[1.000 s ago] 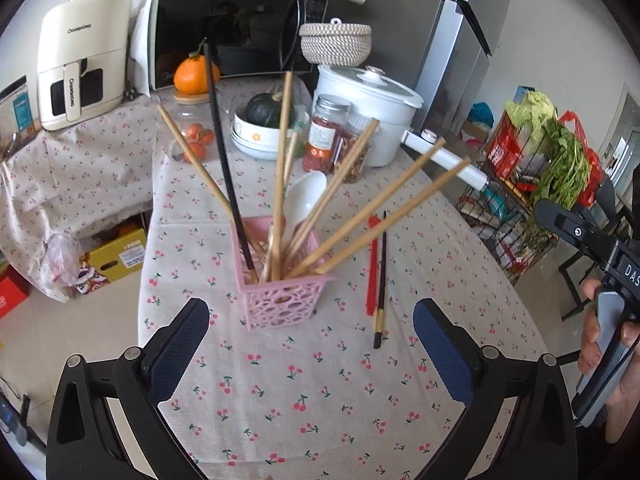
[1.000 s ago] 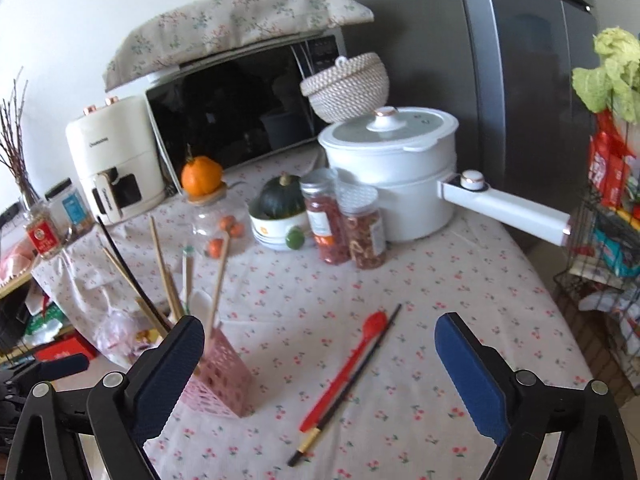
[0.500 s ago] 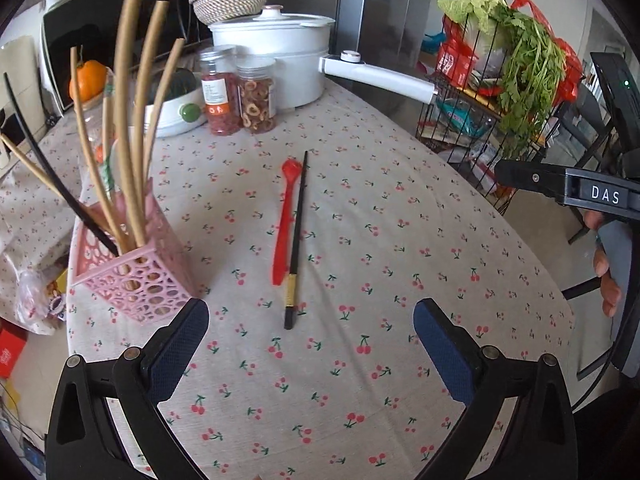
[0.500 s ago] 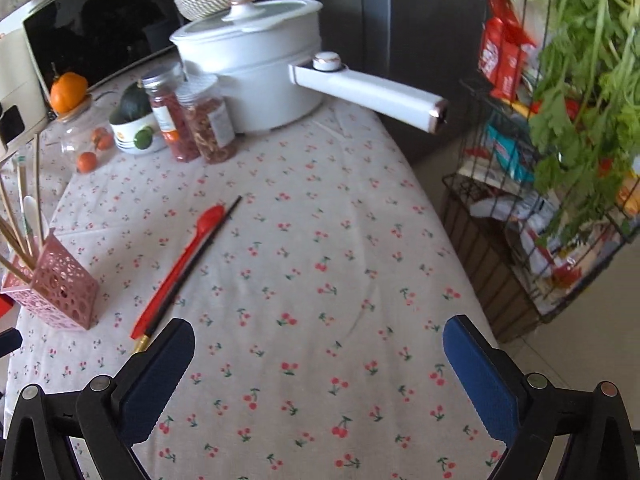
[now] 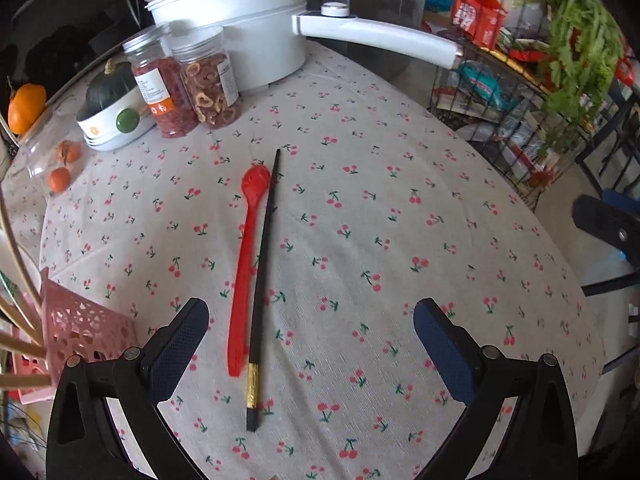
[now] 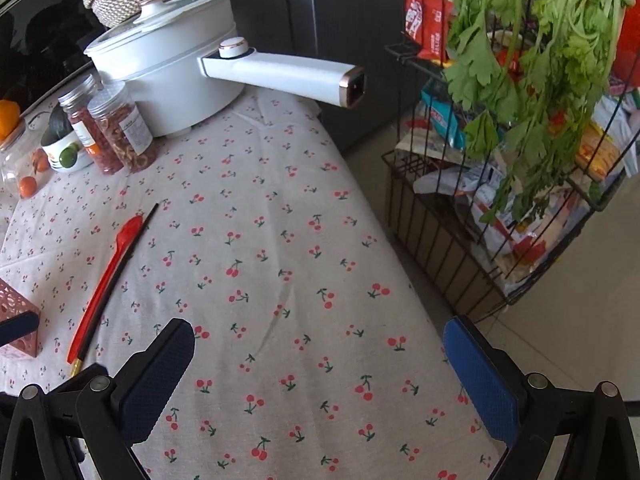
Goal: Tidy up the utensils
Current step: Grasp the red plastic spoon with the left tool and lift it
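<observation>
A red spoon [image 5: 245,264] and a black chopstick [image 5: 262,280] with a gold band lie side by side on the cherry-print tablecloth [image 5: 400,240]. My left gripper [image 5: 312,340] is open and empty, hovering just above their near ends. The pink utensil basket [image 5: 80,328] with wooden chopsticks stands at the left edge. My right gripper [image 6: 320,364] is open and empty over the cloth, to the right of the spoon [image 6: 108,276] and chopstick [image 6: 116,276]. The basket's corner [image 6: 16,320] shows at the left.
A white pot [image 5: 240,12] with a long handle [image 5: 376,36], two jars [image 5: 188,84] and a bowl with a squash [image 5: 108,116] stand at the back. A wire rack [image 6: 500,200] with greens and packets stands right of the table edge.
Both grippers have swung to the right and moved lower over the table. The basket has slid to the left edge of both views. The spoon and chopstick now lie between my left fingers.
</observation>
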A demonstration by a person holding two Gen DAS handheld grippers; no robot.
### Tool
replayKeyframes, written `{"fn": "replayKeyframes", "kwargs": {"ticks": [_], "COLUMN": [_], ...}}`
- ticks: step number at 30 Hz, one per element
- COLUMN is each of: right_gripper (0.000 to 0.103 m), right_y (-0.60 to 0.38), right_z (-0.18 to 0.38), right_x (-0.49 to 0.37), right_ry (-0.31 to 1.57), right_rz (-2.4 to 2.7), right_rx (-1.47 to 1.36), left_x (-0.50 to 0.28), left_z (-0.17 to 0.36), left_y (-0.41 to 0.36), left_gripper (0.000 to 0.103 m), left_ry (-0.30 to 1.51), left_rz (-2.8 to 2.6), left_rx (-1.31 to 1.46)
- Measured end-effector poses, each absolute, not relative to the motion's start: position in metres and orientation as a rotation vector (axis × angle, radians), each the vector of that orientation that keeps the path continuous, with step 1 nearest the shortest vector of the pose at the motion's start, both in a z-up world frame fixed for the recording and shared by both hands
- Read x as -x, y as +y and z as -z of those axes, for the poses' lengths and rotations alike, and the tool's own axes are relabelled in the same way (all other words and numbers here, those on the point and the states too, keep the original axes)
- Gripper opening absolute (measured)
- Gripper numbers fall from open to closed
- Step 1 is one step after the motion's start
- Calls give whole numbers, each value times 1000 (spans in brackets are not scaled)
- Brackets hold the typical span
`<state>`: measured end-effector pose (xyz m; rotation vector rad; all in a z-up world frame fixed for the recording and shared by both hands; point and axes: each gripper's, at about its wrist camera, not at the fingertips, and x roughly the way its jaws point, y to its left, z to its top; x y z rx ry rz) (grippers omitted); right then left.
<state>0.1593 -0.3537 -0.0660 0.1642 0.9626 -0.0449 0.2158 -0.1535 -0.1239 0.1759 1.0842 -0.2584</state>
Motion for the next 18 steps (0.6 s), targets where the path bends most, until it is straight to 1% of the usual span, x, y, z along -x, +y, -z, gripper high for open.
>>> {"fn": "replayKeyframes", "kwargs": {"ticks": [3, 5, 6, 7, 8, 9, 10, 14, 16, 18], "right_gripper": [102, 102, 102, 102, 102, 102, 102, 102, 102, 102], "right_y": [-354, -354, -354, -354, -354, -354, -354, -355, -355, -355], "right_z": [68, 70, 71, 71, 72, 72, 72, 73, 73, 73], "right_x": [-162, -164, -164, -165, -165, -166, -166, -168, -169, -170], "right_ry": [971, 976, 978, 980, 981, 981, 980, 983, 985, 985], "right_rz": [42, 41, 39, 35, 33, 33, 34, 32, 28, 25], "right_rx": [-163, -162, -163, -163, -161, -159, -157, -160, -164, -164], "left_x": [-244, -260, -268, -275, -282, -289, -294, -311, -317, -320], "left_z": [134, 139, 141, 144, 147, 151, 154, 162, 168, 171], "left_y": [-146, -138, -134, -130, -126, -123, -121, -121, -121, -124], "left_gripper": [103, 97, 84, 67, 59, 44, 40, 34, 27, 26], "left_ry": [1114, 1112, 1109, 1114, 1122, 1128, 1128, 1123, 1148, 1155], "left_rz": [187, 141, 122, 110, 100, 90, 85, 80, 92, 95], "left_rx": [-121, -95, -78, -53, -26, -4, 8, -1, -8, -30]}}
